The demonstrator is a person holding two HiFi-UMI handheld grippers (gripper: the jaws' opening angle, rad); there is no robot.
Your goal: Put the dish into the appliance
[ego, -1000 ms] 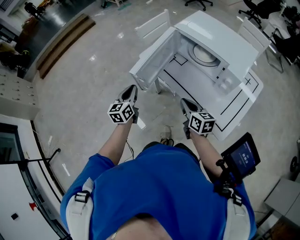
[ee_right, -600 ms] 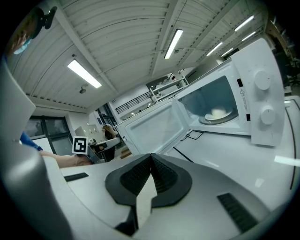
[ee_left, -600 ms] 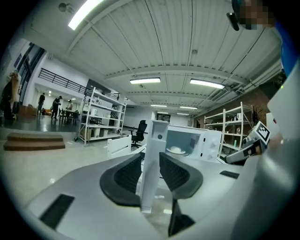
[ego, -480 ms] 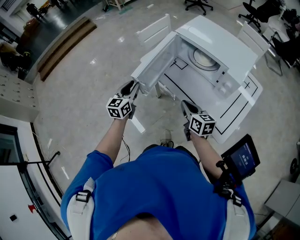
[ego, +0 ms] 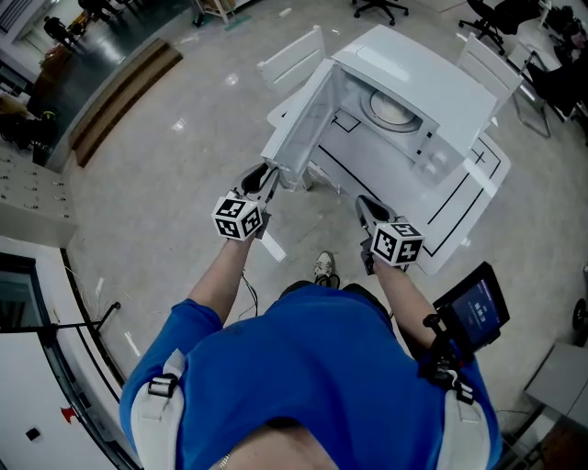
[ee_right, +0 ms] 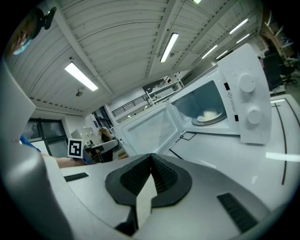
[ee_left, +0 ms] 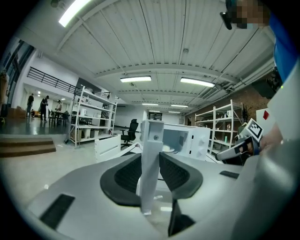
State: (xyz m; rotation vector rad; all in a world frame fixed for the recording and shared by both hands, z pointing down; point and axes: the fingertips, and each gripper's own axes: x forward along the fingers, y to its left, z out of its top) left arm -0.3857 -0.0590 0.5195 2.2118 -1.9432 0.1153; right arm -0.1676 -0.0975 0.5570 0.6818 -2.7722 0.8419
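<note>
Already dish inside microwave, left gripper clamped on open door, right gripper closed, empty.

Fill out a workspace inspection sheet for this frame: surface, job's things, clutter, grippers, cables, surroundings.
Surface: white table marked with black outlines.
Job's things: microwave with its door open; dish already inside.
Clutter: nothing seen.
Grippers: left gripper clamped on the door's edge; right gripper shut, empty, near the table's front edge.
Cables: one thin cable beside the left forearm.
Surroundings: white chairs, office chairs, shelving.
</note>
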